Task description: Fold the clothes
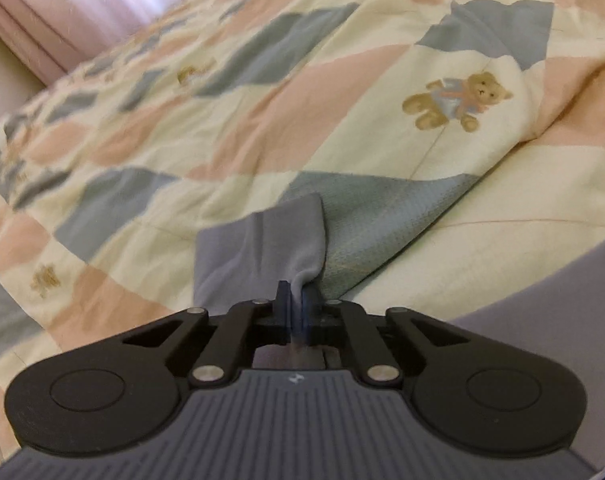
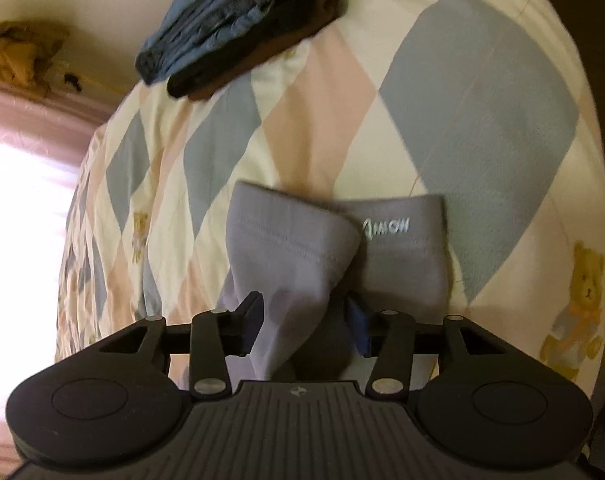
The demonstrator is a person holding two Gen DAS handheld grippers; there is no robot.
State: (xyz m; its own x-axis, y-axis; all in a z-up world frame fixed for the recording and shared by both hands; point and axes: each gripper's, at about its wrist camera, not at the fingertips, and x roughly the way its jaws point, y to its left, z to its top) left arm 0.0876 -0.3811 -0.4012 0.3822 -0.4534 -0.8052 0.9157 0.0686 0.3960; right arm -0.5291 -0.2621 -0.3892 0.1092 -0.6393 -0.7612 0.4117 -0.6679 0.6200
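Observation:
A grey-lavender garment (image 1: 262, 248) lies on a quilted bedspread (image 1: 262, 92) with pastel diamonds and teddy bears. My left gripper (image 1: 297, 300) is shut on a pinched fold of this garment. In the right wrist view the same garment (image 2: 298, 240) shows a stitched hem and a waistband with white lettering (image 2: 386, 226). My right gripper (image 2: 306, 320) has its jaws apart on either side of a bunched part of the cloth, which passes between them. Whether the pads touch the cloth is unclear.
A stack of folded dark blue and brown clothes (image 2: 230, 32) lies on the quilt (image 2: 482, 128) farther away. A pink curtain and bright window (image 1: 82, 0) stand beyond the bed. The bed's edge (image 2: 102, 152) drops off at the left in the right wrist view.

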